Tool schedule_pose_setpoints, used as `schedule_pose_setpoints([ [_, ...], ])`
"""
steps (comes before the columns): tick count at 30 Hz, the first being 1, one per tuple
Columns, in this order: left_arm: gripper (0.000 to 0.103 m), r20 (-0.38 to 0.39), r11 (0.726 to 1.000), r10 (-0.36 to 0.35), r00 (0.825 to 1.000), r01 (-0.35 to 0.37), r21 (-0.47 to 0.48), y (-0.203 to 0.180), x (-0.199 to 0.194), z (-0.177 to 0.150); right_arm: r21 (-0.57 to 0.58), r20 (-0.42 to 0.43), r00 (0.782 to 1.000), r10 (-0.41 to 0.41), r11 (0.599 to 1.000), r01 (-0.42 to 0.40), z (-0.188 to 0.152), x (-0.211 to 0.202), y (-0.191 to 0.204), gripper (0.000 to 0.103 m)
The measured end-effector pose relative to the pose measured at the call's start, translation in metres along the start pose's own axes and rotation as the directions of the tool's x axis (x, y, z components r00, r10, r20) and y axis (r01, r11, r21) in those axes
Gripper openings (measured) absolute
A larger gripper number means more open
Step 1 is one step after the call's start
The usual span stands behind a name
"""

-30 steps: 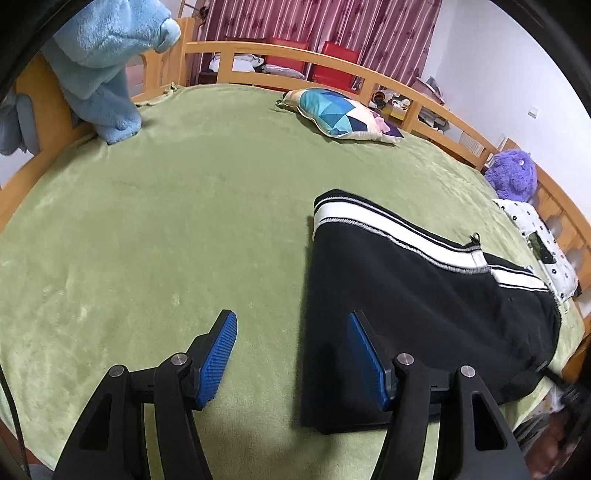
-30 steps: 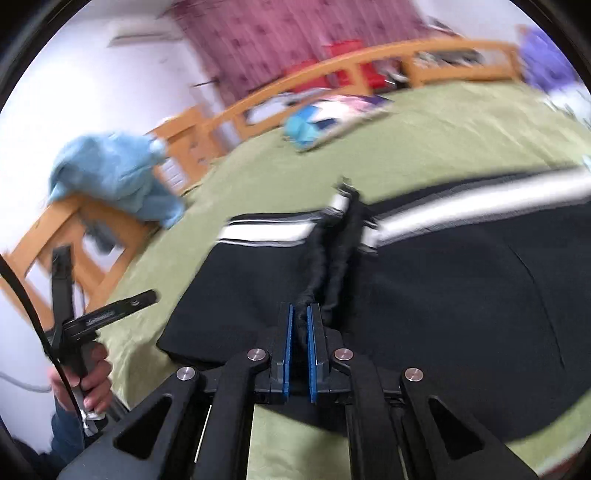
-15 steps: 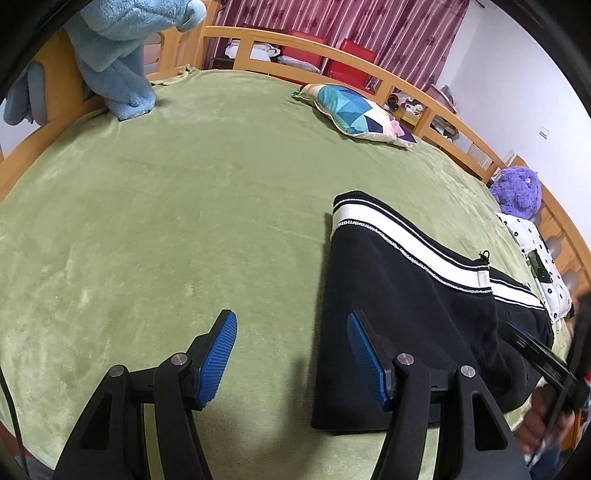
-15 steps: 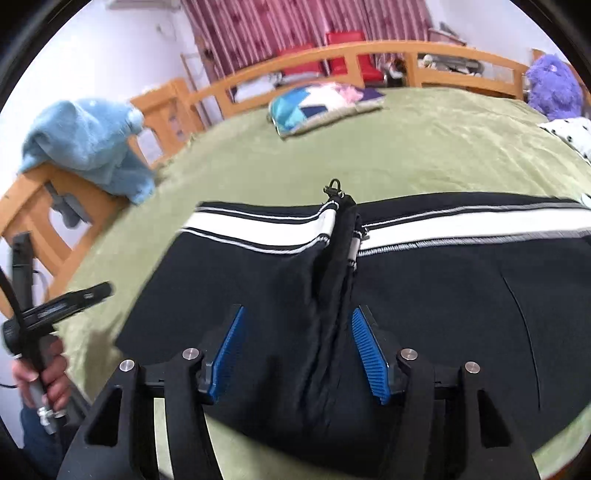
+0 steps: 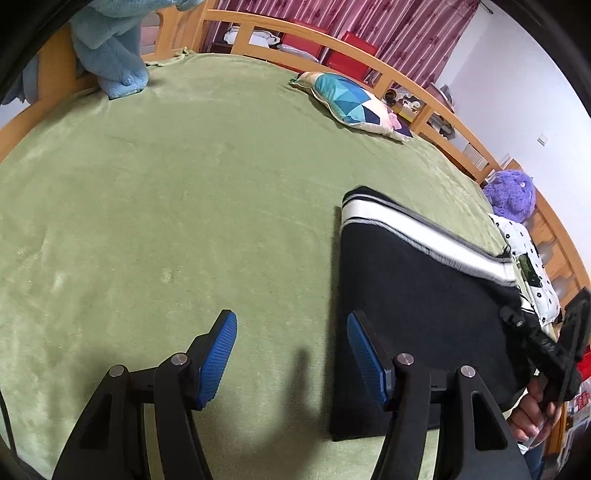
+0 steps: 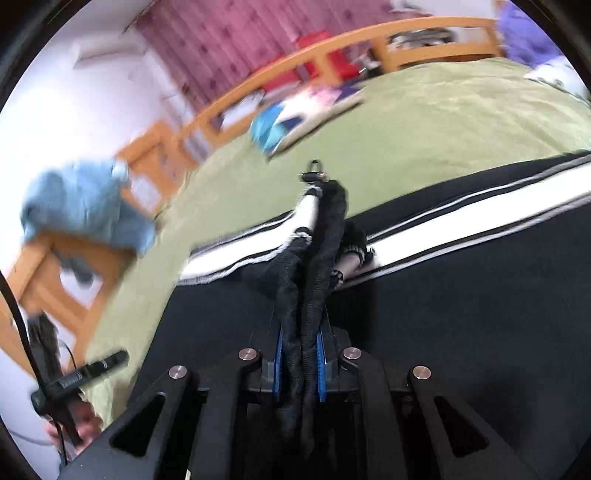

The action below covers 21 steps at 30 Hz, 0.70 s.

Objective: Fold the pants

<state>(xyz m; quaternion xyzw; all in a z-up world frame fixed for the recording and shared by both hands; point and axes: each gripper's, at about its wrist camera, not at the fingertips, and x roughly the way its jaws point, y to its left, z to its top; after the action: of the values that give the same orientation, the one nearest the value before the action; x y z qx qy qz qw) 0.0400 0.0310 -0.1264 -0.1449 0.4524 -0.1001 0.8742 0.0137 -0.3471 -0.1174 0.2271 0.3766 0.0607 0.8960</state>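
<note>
Black pants (image 5: 406, 288) with a white side stripe lie folded on the green bedspread (image 5: 166, 184). My left gripper (image 5: 290, 317) hovers open just off their near left edge, nothing between its blue pads; its right finger overlaps the fabric's border. In the right wrist view my right gripper (image 6: 300, 332) is closing on a raised ridge of black pants (image 6: 461, 314) fabric near the zipper, and the pads press on it. A hand holds that gripper at the right edge of the left wrist view (image 5: 554, 354).
A light blue plush blanket (image 5: 110, 55) hangs over the wooden bed rail (image 5: 258, 26) at the far left. A patterned pillow (image 5: 354, 103) lies at the far side. A purple plush toy (image 5: 511, 195) and a dotted white cloth (image 5: 524, 251) sit at the right.
My right gripper opened over the bunched fabric, then closed on it again and shifted sideways. The left gripper stayed open and tilted slightly; the right hand's tool came into its view.
</note>
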Motion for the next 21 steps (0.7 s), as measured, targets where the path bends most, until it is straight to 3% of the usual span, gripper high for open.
schedule_pose_setpoints([
  [2,0.06,-0.016,1.0,-0.005,1.0,0.005,0.02,-0.004,0.004,-0.001,-0.029,-0.053,0.994,-0.097,0.995,0.096,-0.003,0.008,-0.007,0.025],
  [3,0.06,-0.026,0.999,-0.006,1.0,0.007,0.035,-0.008,0.007,-0.001,-0.012,-0.113,0.988,-0.103,0.995,0.103,-0.008,0.018,-0.013,0.032],
  [4,0.06,-0.032,0.998,-0.007,0.999,0.009,0.055,-0.012,0.009,-0.002,0.019,-0.192,0.977,-0.098,0.994,0.104,-0.016,0.033,-0.02,0.033],
  [5,0.06,-0.034,0.997,-0.008,0.999,0.01,0.072,-0.015,0.009,-0.003,0.018,-0.191,0.976,-0.103,0.994,0.108,-0.02,0.036,-0.02,0.033],
  [9,0.06,-0.033,0.988,0.012,0.999,-0.007,0.152,-0.033,0.011,-0.009,-0.08,-0.151,0.977,-0.148,0.987,0.137,-0.03,0.016,-0.007,0.045],
  [12,0.06,-0.045,0.987,0.017,0.999,-0.009,0.16,-0.039,0.015,-0.009,-0.117,-0.088,0.971,-0.222,0.97,0.211,-0.036,-0.009,-0.008,0.045],
  [15,0.06,-0.048,0.987,-0.009,0.999,0.016,0.162,-0.048,0.017,-0.007,-0.097,-0.032,0.971,-0.237,0.968,0.233,-0.037,-0.043,-0.009,0.045],
  [16,0.06,-0.043,0.987,-0.008,0.999,0.015,0.16,-0.051,0.017,-0.005,-0.092,-0.002,0.966,-0.26,0.961,0.259,-0.033,-0.056,-0.019,0.045],
  [19,0.06,-0.044,0.989,-0.015,0.999,0.021,0.146,-0.058,0.019,0.0,-0.072,0.132,0.902,-0.412,0.903,0.423,-0.02,-0.103,-0.04,0.045],
  [21,0.06,-0.048,0.988,-0.042,0.998,0.048,0.146,-0.063,0.024,0.005,-0.052,0.085,0.902,-0.423,0.902,0.428,-0.01,-0.122,-0.061,0.048],
])
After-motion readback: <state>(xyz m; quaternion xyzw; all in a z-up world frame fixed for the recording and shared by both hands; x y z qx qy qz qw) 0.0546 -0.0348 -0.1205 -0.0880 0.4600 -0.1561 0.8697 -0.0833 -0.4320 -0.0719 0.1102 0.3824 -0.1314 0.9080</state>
